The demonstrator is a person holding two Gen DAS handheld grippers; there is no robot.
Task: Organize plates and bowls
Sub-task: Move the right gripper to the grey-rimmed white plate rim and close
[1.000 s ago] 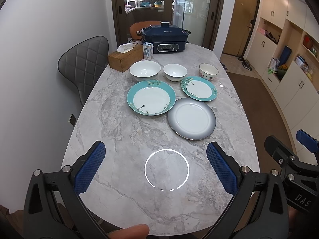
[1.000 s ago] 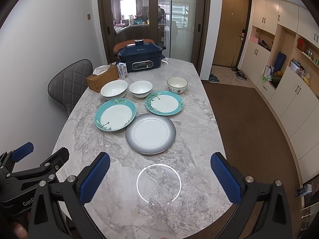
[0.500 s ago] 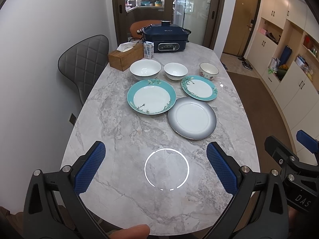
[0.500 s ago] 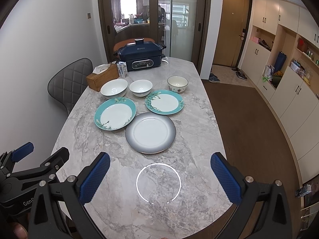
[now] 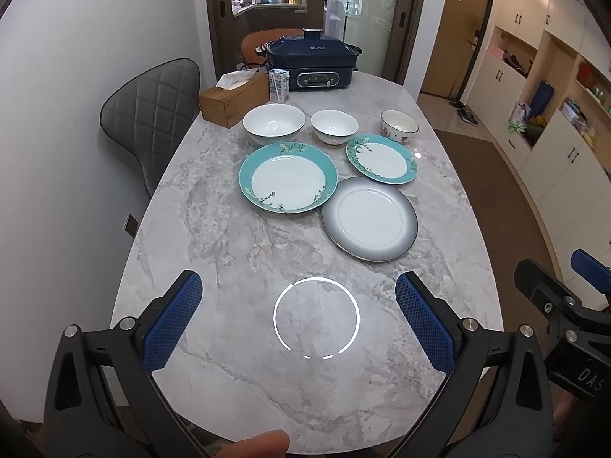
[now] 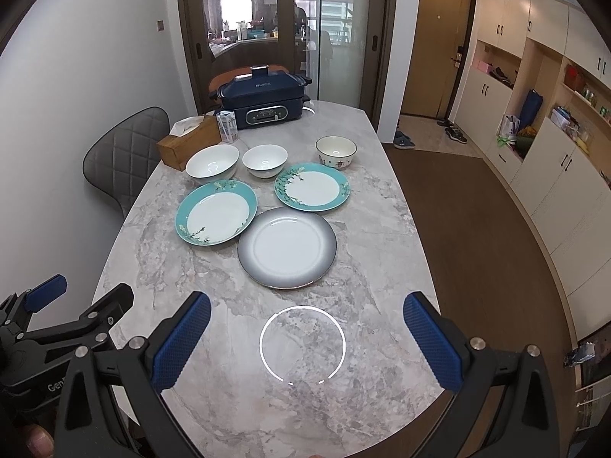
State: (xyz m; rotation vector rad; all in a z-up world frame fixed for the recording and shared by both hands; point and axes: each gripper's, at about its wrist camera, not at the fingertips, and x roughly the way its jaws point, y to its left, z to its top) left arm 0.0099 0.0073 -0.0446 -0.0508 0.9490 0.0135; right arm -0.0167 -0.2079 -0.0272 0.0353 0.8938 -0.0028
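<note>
Three plates lie on the marble table (image 5: 214, 236): a large teal-rimmed plate (image 5: 288, 176) (image 6: 216, 217), a smaller teal-rimmed plate (image 5: 381, 158) (image 6: 312, 186) and a grey-rimmed plate (image 5: 369, 217) (image 6: 286, 247). Behind them stand a large white bowl (image 5: 273, 123) (image 6: 212, 163), a small white bowl (image 5: 334, 126) (image 6: 264, 160) and a patterned bowl (image 5: 399, 130) (image 6: 336, 151). My left gripper (image 5: 299, 320) is open and empty above the table's near end. My right gripper (image 6: 305, 337) is open and empty beside it, well short of the plates.
A wooden tissue box (image 5: 233, 99), a small carton (image 5: 279, 84) and a blue electric cooker (image 5: 311, 63) stand at the far end. A grey quilted chair (image 5: 152, 114) stands at the left. Cabinets (image 6: 553, 145) line the right wall.
Both grippers have stayed nearly still, open and empty. The dishes have not moved.
</note>
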